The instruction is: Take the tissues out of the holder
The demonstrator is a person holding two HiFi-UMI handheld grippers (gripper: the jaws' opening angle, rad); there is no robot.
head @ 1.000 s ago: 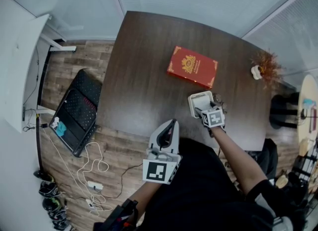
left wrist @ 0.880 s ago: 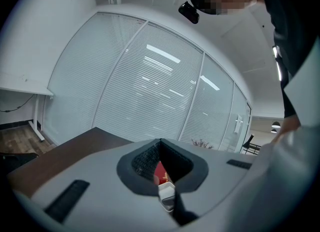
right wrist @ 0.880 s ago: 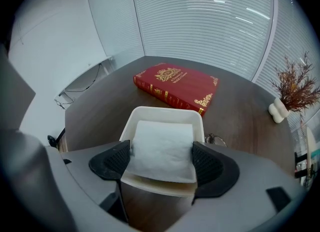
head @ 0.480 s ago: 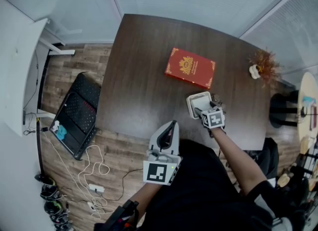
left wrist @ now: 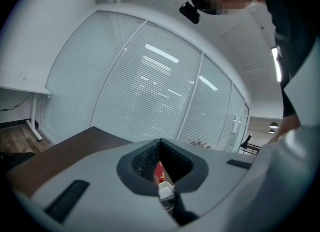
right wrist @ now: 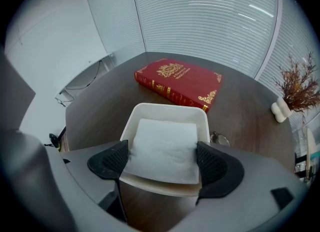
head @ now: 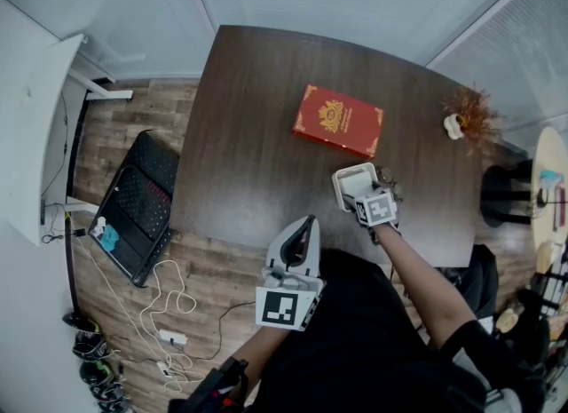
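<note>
Left gripper (head: 305,225) hangs at the near edge of the dark wooden table (head: 240,136), tongs pressed together, nothing between them. Further in and to the right, right gripper (right wrist: 162,157) has its pads against both side edges of the white tissues (right wrist: 165,141), pinching the stack (near edge overlaps the rim) in the white holder (right wrist: 170,110). Beyond it lies a red book (right wrist: 180,79); far right, a small vase of dried twigs (right wrist: 281,107).

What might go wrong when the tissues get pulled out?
The right gripper has its jaws on the sides of the tissues, so the soft stack could buckle and leave sheets behind. Nothing holds the white holder; the left gripper is away from it, so it might lift or slide too.
</note>
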